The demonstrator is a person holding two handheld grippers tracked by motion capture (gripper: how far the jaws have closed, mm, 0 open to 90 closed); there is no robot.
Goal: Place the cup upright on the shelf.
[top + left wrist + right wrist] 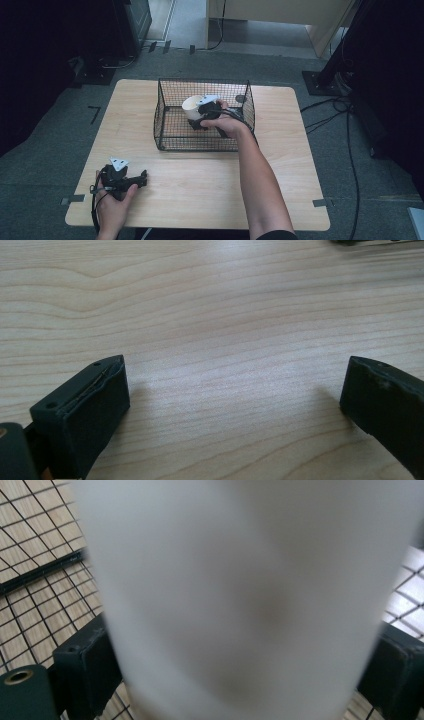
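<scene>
A white cup [192,106] sits tilted inside the black wire basket [159,117] at the middle back of the wooden table [210,190]. My right gripper [201,119] reaches into the basket and is shut on the cup. In the right gripper view the blurred cup [240,580] stands between the two black fingers [85,665], pressed on both sides, with basket mesh [35,580] behind. My left gripper [142,179] rests low at the table's front left, held by a hand. Its jaws [235,390] stand wide open over bare wood.
The basket's walls surround the right gripper on all sides. Black cables [350,150] trail over the grey floor to the right, and dark equipment stands [325,75] sit beyond the table's far corners. A light wooden cabinet [280,15] stands at the back.
</scene>
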